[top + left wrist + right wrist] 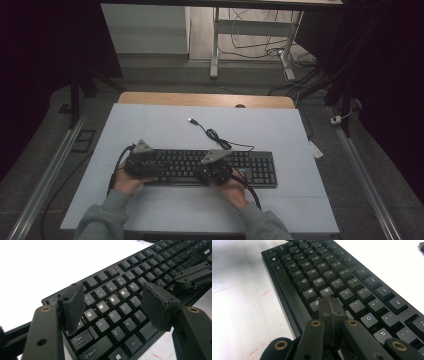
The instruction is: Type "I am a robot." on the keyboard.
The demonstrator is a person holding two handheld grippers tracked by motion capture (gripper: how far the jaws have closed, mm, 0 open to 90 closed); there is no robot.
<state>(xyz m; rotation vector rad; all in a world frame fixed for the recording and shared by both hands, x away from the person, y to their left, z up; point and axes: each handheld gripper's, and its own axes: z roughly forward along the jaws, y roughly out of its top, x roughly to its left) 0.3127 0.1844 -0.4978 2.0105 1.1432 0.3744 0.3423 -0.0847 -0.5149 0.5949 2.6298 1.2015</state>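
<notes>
I have the black keyboard (pixel 212 168) lying flat near the front of the white surface (pixel 150 125), its cable (pixel 215 135) trailing away toward the back. My left gripper (pixel 113 301) hovers over the letter keys at the left end with its fingers (pixel 72 306) spread wide and nothing between them. My right gripper (pixel 331 312) has its fingers (pixel 324 315) pressed together, empty, the tip poised over the keys around J and K, just beside N; I cannot tell whether it touches a key yet. The risk, as I judge it, is that the closed tip is wider than one key, so pushing down off-centre could press two neighbours at once. The left gripper's open fingers could also catch a key if I drift lower.
</notes>
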